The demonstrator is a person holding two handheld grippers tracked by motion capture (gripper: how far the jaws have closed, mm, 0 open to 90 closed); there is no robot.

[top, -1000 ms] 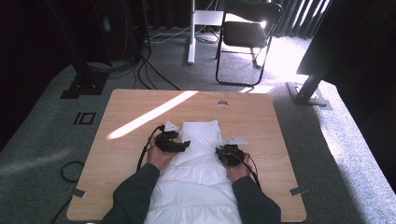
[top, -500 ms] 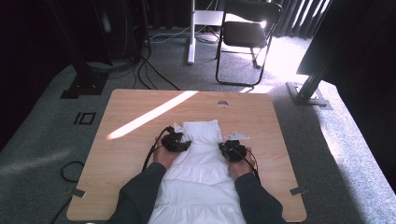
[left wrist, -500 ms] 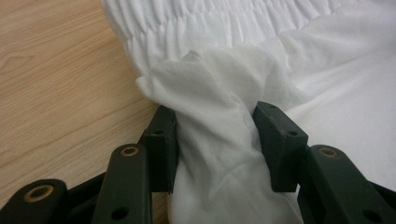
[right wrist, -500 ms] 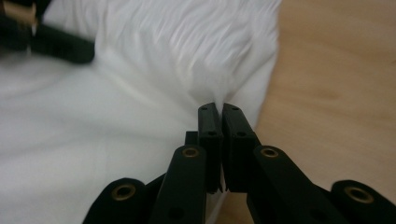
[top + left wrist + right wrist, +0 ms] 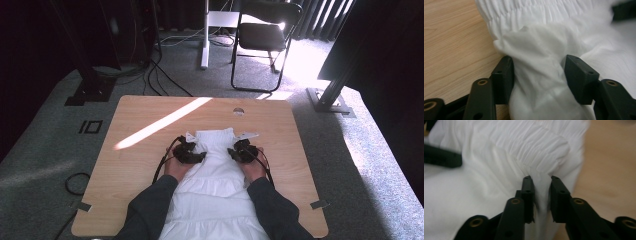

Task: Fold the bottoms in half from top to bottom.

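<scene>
Here, spreading a white smocked dress (image 5: 215,200) flat on the wooden table (image 5: 140,120). Lying lengthwise down the middle, smocked top toward 12 o'clock, skirt tiers running off the near edge at 6 o'clock.

Holding the top's 9 o'clock corner with the left gripper (image 5: 192,152) and its 3 o'clock corner with the right gripper (image 5: 240,151).

Looking along the left gripper (image 5: 537,65): set fairly wide, having just been opening, yet with a fat bunch of the dress (image 5: 541,42) wedged between and touching both pads. Looking along the right gripper (image 5: 540,181): nearly closed, also having just been opening a little, pinching a thin upright fold of the dress (image 5: 499,157) just below the smocking.

Judging the step as squaring up the top edge. To do it well:
- Firm up the left grip first; so loose a bunch seems likely to slip under tension.
- Draw both corners apart together, toward 9 and 3 o'clock, with equal pull, so as not to skew the smocking.
- Stay low over the wood, dragging rather than lifting.
- Stop once the gathers lie even; stretching the elastic further probably only lets it spring back.
</scene>
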